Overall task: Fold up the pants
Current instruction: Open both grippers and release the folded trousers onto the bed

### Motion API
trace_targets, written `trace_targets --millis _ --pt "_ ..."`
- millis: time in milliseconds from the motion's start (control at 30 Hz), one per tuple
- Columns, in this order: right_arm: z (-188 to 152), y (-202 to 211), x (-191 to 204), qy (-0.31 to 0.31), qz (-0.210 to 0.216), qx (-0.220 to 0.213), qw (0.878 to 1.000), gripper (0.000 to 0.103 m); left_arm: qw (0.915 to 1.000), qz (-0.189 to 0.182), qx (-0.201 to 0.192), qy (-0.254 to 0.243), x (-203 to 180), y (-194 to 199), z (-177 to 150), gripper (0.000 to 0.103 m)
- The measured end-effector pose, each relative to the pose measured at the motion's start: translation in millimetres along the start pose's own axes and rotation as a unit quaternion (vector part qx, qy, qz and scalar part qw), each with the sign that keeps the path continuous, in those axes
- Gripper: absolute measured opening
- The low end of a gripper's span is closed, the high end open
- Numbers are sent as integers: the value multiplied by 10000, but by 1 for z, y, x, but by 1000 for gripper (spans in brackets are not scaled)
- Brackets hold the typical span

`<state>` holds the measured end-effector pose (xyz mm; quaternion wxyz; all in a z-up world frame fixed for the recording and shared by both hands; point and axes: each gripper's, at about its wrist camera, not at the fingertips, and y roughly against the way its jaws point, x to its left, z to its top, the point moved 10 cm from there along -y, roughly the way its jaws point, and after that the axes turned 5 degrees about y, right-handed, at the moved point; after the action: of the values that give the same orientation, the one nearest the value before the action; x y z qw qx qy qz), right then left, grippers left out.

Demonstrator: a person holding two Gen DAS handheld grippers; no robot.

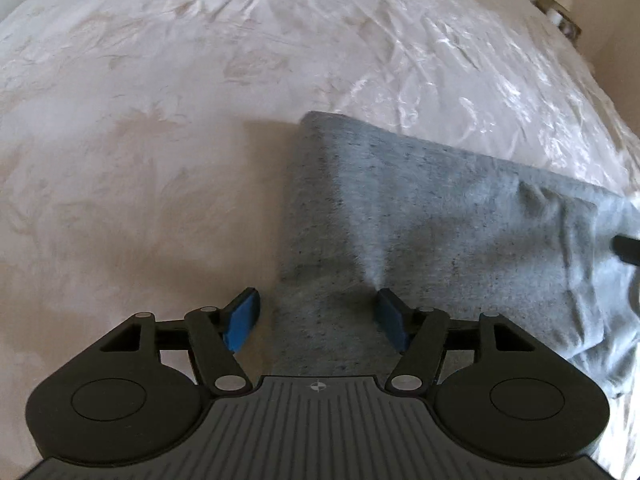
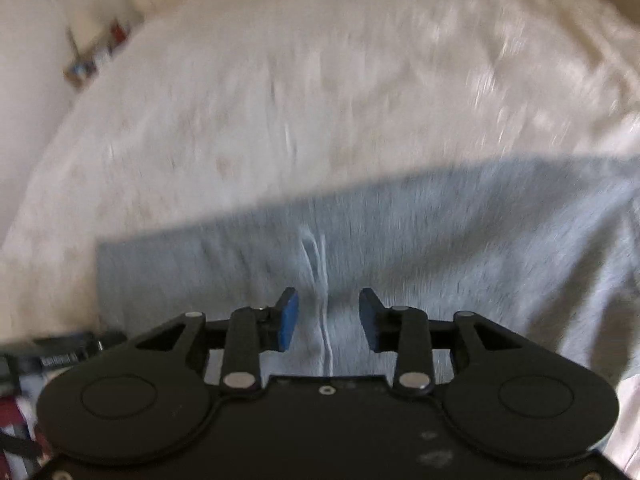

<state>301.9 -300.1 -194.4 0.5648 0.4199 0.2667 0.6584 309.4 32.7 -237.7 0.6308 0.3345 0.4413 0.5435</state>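
Grey heathered pants (image 1: 440, 216) lie folded on a white bedspread (image 1: 160, 140), their left edge a straight fold. My left gripper (image 1: 316, 316) is open and empty, its blue pads (image 1: 242, 318) straddling the pants' near left corner, just above the cloth. In the blurred right wrist view the pants (image 2: 440, 232) spread across the lower half, with a white drawstring (image 2: 320, 272) running between the fingers. My right gripper (image 2: 328, 318) is open and empty over the drawstring. A dark piece of the right gripper (image 1: 628, 248) shows at the right edge of the left wrist view.
The bedspread (image 2: 280, 100) is wrinkled toward the far right. A lamp and nightstand (image 1: 560, 4) stand beyond the bed's far right corner. Small items on a shelf (image 2: 96, 56) sit beyond the bed's left side. Dark clutter (image 2: 48, 360) lies at the lower left.
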Motion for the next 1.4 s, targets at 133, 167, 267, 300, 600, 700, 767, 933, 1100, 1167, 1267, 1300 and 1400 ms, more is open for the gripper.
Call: trace_targets --millis 133,167,267,300,600,700,767,933,1100,1167,1267,1300,1400 --pt "4 -6 25 247 342 -282 9987 36 9997 183 -185 -21 -2 16 -2 63" --pt "0 -17 28 267 371 -119 9989 35 9996 166 -230 -7 -5 21 -4 63" --pt "-12 -57 24 319 82 440 9985 37 9995 51 -320 -61 -19 39 -16 63" --pt "-14 -64 18 283 -55 539 9981 35 9994 16 -334 -102 -25 45 -20 63" --pt "2 25 -25 -528 154 -731 9958 57 9979 -232 -99 -594 -73 69 -69 63" --pt "-14 61 -69 -961 -41 -1064 9897 71 9972 -281 -45 -697 -90 67 -77 63" --pt "-28 77 -106 -1193 -293 -1146 9858 80 9965 -320 -64 -769 -104 67 -81 63" --pt "-44 106 -188 -1220 -949 -1367 9785 89 9957 -338 -137 -856 -136 67 -84 63" --pt "-12 113 -248 -717 -1179 -1507 9789 92 9963 -291 -156 -790 -162 65 -91 63" --pt "6 104 -263 -510 -1107 -1469 9816 92 9970 -257 -148 -719 -170 64 -95 63" --pt "25 83 -283 -334 -892 -1195 9883 92 9979 -198 -97 -608 -177 64 -100 63" --pt "31 74 -290 -303 -836 -1095 9900 91 9981 -163 -74 -596 -179 63 -102 63" --pt "37 54 -298 -267 -576 -823 9946 87 9984 -58 -33 -563 -181 63 -103 63"
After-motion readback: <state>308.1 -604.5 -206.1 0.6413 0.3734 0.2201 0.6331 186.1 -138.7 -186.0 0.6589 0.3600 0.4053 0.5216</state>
